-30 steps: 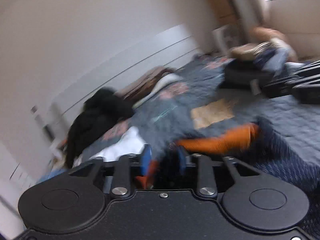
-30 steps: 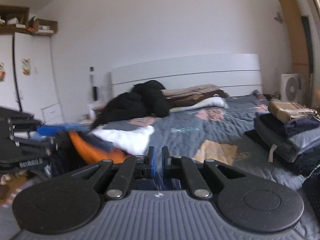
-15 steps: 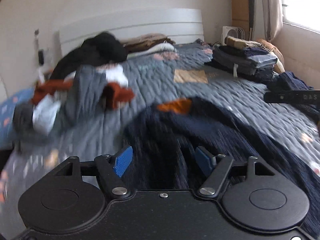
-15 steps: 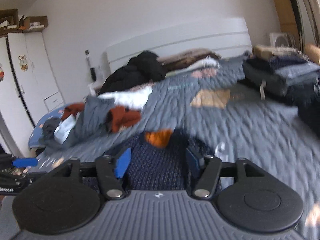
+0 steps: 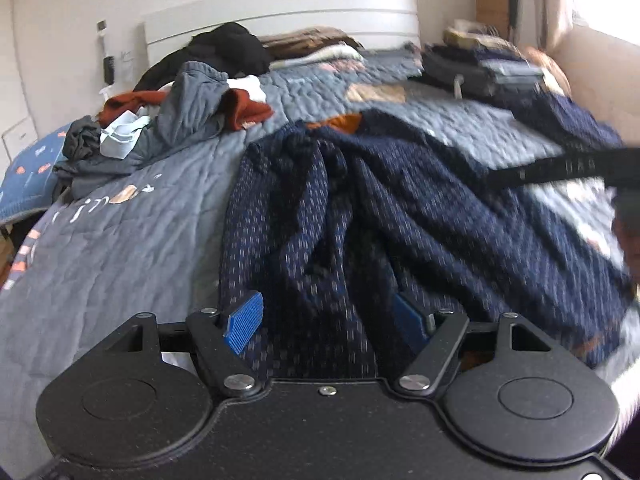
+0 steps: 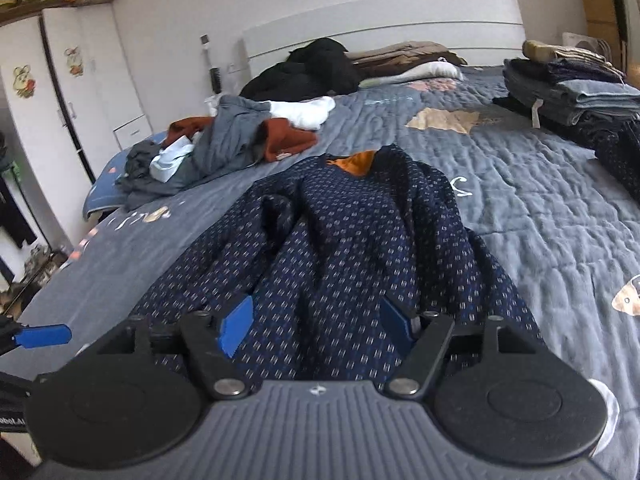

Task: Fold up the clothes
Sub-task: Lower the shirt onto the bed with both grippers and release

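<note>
Navy dotted shirt (image 6: 340,240), rumpled, orange-lined collar apparently

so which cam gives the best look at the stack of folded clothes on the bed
The right wrist view: the stack of folded clothes is sharp there, with separate layers and a tan piece on top readable. In the left wrist view the same stack sits farther off and motion-blurred, so its layers smear together.
</note>
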Demonstrator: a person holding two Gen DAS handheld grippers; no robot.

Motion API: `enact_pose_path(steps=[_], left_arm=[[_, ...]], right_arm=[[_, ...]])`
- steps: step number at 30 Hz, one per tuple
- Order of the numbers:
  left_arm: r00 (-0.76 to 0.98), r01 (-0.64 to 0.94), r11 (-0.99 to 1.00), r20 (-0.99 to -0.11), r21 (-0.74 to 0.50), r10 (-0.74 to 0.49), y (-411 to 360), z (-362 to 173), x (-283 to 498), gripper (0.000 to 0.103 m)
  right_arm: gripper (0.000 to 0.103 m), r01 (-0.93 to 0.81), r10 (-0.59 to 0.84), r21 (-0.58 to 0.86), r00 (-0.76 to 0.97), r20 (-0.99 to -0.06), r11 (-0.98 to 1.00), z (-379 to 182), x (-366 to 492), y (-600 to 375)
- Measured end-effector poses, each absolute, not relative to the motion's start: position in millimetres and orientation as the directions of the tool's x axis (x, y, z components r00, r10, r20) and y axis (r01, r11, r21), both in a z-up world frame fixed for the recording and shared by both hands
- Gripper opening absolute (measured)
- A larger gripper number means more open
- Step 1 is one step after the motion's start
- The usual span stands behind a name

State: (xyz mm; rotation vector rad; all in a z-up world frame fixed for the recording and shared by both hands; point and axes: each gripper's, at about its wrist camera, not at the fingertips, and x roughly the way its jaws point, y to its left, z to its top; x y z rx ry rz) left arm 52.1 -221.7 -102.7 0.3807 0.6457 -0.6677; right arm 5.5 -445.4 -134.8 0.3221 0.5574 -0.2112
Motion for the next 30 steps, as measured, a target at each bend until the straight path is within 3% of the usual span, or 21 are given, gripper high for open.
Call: enact_pose_path(steps=[7,11,19,23,24,27,30], left_arm=[[0.598,0.691,0.703,-0.679,0.167,-0.426,-212,-97,28,0.069],[0.619,0.714,0.645,-0.677,0.273,-0.398,-213,-106,10,0.062],[0.569,0.743,0.608,-0.743,0.280,-0.353,-230,-136,3,0.063],[0.572,0.728,0.619,-0.759,0.296,-0.310,-238,-152,9,0.063],[0.569,0.726,0.623,-0.765,0.293,-0.303,-237,-153,10,0.060],[0.540,0.732,0.620,-0.797,0.284,-0.272,-235,-155,17,0.027],[0.521,0.734,0.621,-0.814,0.275,-0.256,-229,-151,21,0.020]], right_arm=[[0.070,0.244,-0.063,0.283,0.848,-0.526,0.928,-133,-25,-437],[0.070,0.236,-0.061,0.273,0.850,-0.523,0.933,-135,-22,-436],[0.070,0.237,-0.046,0.352,0.880,-0.473,0.906,-131,-14,-442],[0.070,0.244,-0.032,0.373,0.870,-0.492,0.895,-138,-5,-441],[0.070,0.243,-0.029,0.376,0.870,-0.493,0.894,-138,-4,-441],[0.070,0.239,-0.028,0.378,0.873,-0.487,0.894,-138,-3,-441],[0.071,0.241,-0.033,0.375,0.875,-0.484,0.895,-138,-2,-442]])
